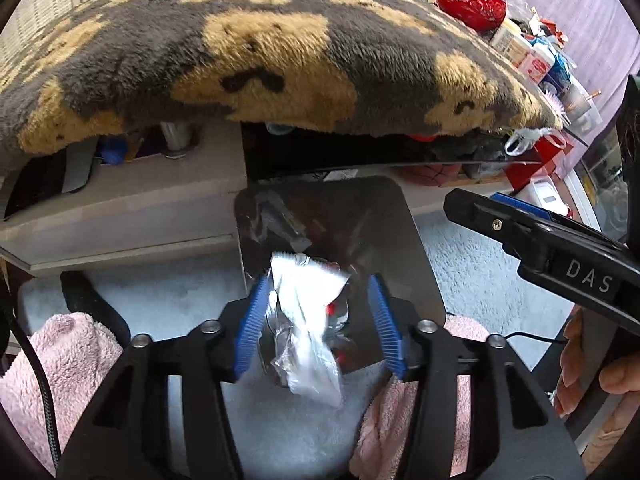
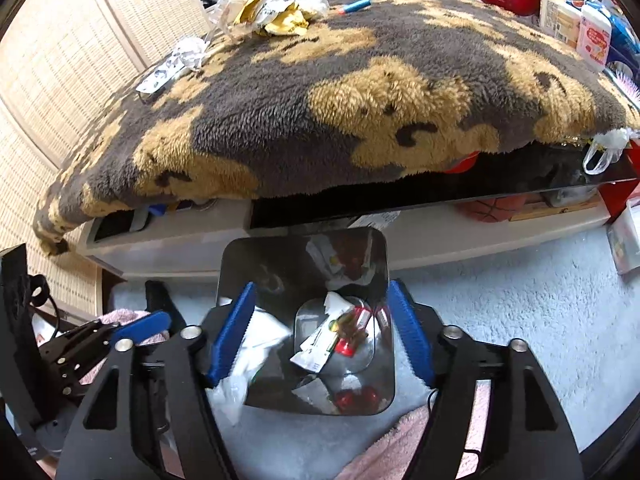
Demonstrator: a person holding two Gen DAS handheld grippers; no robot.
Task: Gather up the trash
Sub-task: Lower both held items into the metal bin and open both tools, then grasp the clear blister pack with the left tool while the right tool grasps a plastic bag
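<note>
Both grippers above bin, fingers apart, nothing pinched. Left gripper: white wrapper loose between fingers, over bin's left rim. Right gripper empty, over bin's mouth. Risk: wrapper drifts, lands on carpet beside bin. More trash on worktop blanket beyond bin.

Floor: pale blue-white shaggy carpet, visible near and to the right. Low table of light wood with an open lower shelf, spanning the middle of both views; its top is covered by a plush grey-and-tan blanket overhanging the near edge. A dark glass panel projects under the blanket on the right. Far left: woven cream blind or screen with pale framing. Far right: lilac curtain. Daylight falls across the blanket's far part, casting patchy shadows. Pink fleece fabric lies nearest the camera.
</note>
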